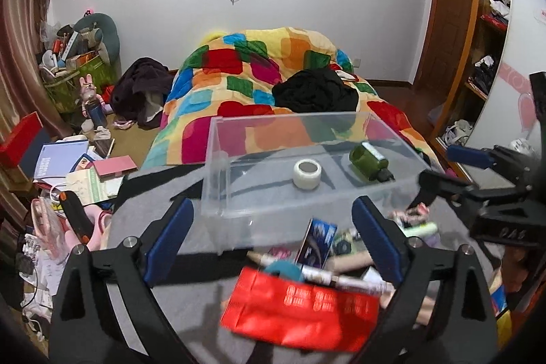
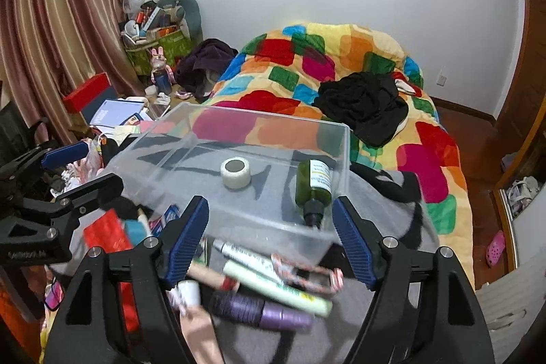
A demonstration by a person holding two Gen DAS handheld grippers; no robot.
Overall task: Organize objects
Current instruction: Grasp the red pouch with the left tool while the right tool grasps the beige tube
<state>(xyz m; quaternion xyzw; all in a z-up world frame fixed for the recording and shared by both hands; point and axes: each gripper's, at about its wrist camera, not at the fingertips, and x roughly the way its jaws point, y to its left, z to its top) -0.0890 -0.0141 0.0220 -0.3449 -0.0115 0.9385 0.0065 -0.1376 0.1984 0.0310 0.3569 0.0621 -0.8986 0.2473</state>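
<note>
Both the left tool (image 1: 273, 237) and right tool (image 2: 271, 239) gape empty before the clear bin's (image 1: 218, 159) near wall.

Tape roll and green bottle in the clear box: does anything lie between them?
Nothing: between the tape roll and green bottle only bare box floor shows, in both wrist views.

Tape (image 1: 307, 175) beside bottle (image 1: 369, 161) in bin (image 1: 218, 159)
</note>
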